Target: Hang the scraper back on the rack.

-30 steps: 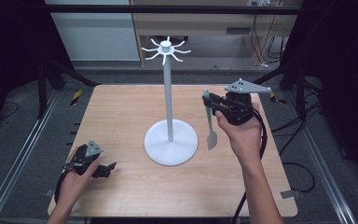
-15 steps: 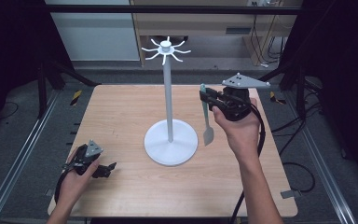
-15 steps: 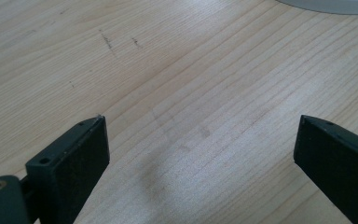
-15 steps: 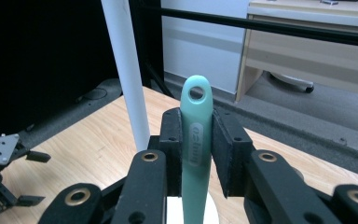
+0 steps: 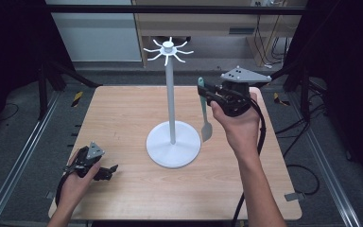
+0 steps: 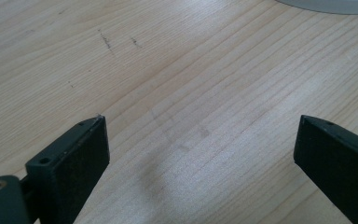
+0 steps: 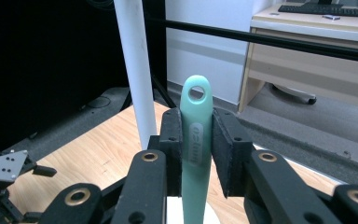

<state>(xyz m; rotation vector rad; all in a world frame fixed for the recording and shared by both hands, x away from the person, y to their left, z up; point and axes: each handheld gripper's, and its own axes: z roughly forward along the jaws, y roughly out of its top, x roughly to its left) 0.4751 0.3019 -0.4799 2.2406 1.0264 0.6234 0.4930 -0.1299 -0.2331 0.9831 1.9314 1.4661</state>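
Right gripper point(image 5: 207, 92) — upper right of centre in the high view — pinches a green spatula point(image 5: 203, 113) hanging beside the white stand point(image 5: 172, 123). Left gripper point(image 5: 105, 173), lower left, rests spread on the table point(image 5: 123, 113).

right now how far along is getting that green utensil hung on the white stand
Done: the right tongs are shut on the green utensil, lifted off the table, hanging loop upward. In hand: it is beside the white stand, below the hooks. Left, judging by the loop: raise it and slip it over a hook. The left tongs rest open near the table.
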